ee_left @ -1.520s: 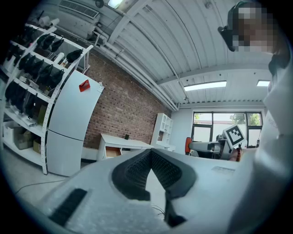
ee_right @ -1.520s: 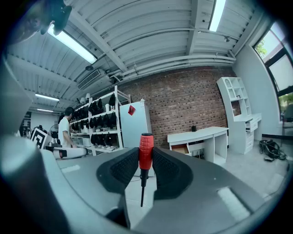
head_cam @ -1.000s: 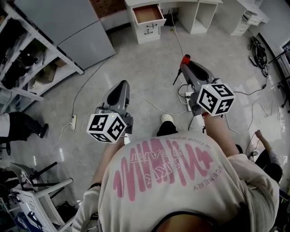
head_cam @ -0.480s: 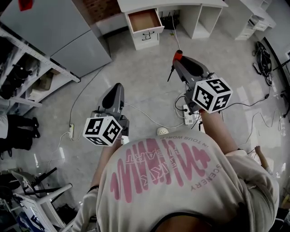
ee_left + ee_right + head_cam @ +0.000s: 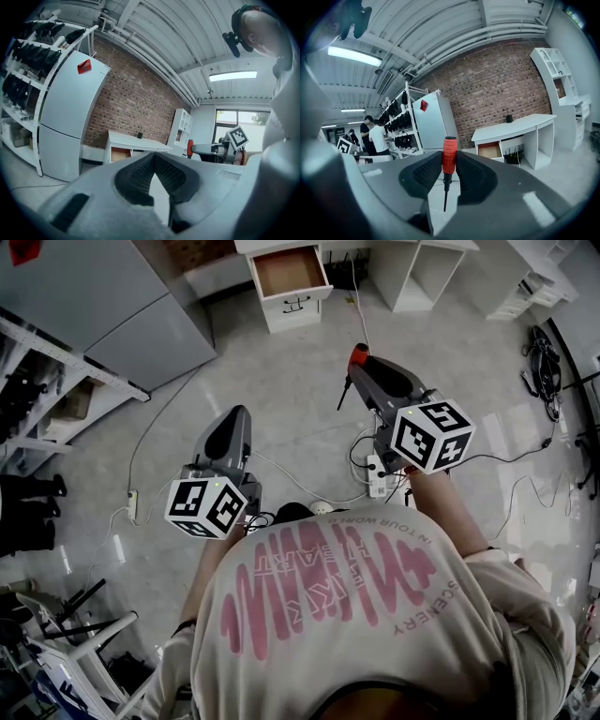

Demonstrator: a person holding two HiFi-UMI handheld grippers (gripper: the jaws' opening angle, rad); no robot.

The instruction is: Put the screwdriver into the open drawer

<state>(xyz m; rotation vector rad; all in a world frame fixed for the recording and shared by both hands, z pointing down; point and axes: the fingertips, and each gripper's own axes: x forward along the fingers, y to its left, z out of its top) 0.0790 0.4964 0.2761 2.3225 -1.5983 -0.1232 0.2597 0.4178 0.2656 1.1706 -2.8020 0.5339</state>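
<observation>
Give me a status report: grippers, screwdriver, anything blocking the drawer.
Right gripper shut on screwdriver, shaft down. Left gripper shut, empty. Open drawer ahead. Cables on floor between.

Glossy pale floor (image 5: 309,381); screwdriver (image 5: 449,155) handle ribbed red, seemingly plastic; tong pads (image 5: 426,174) matt, ridged black.

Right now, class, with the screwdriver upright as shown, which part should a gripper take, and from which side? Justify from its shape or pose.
Take the screwdriver by its thick, ribbed red handle, coming level from the side with fingers on opposite flanks. It stands upright, handle on top, and the thin shaft below is likely too slim to clamp. The right gripper already holds it this way.
</observation>
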